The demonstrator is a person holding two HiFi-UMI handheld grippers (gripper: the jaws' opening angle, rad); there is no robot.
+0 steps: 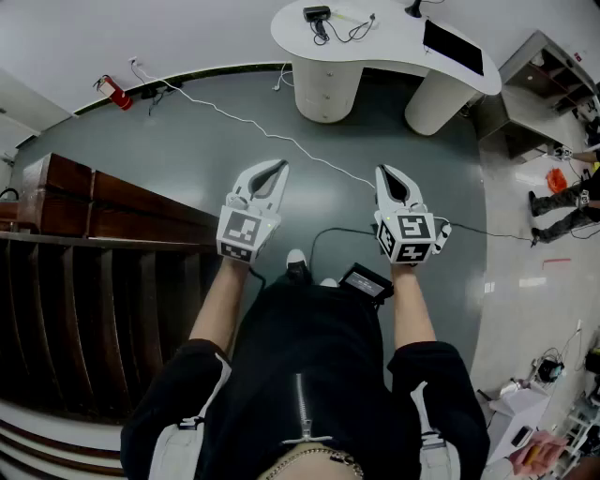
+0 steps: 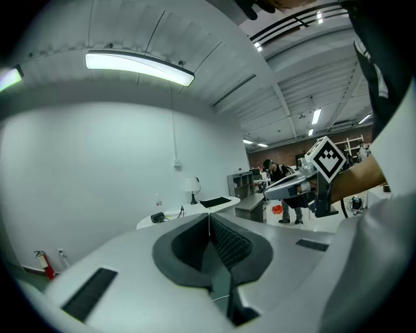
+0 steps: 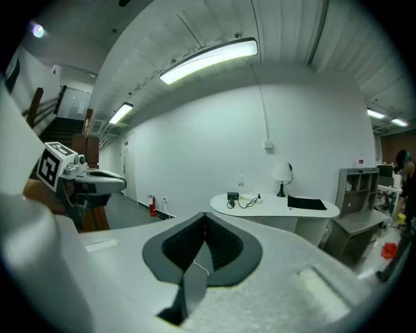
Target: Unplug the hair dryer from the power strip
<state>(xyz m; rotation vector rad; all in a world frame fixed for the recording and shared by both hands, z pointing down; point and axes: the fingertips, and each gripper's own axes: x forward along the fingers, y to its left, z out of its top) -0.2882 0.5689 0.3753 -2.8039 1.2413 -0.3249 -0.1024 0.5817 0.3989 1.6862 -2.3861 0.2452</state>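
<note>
Evidently nothing begun: left gripper [image 1: 277,167] and right gripper [image 1: 383,172] both pressed together, empty, held over floor. Dark corded item [image 1: 317,14], likely hair dryer, seen on white desk [image 1: 384,45] well ahead. Approach and unplugging left.

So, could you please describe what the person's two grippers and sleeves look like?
Both the left gripper and right gripper are white shells with tapering tongs lined in dark ribbed padding. Each carries a cube of black-and-white square markers. The person wears black sleeves ending near the elbows.
</note>
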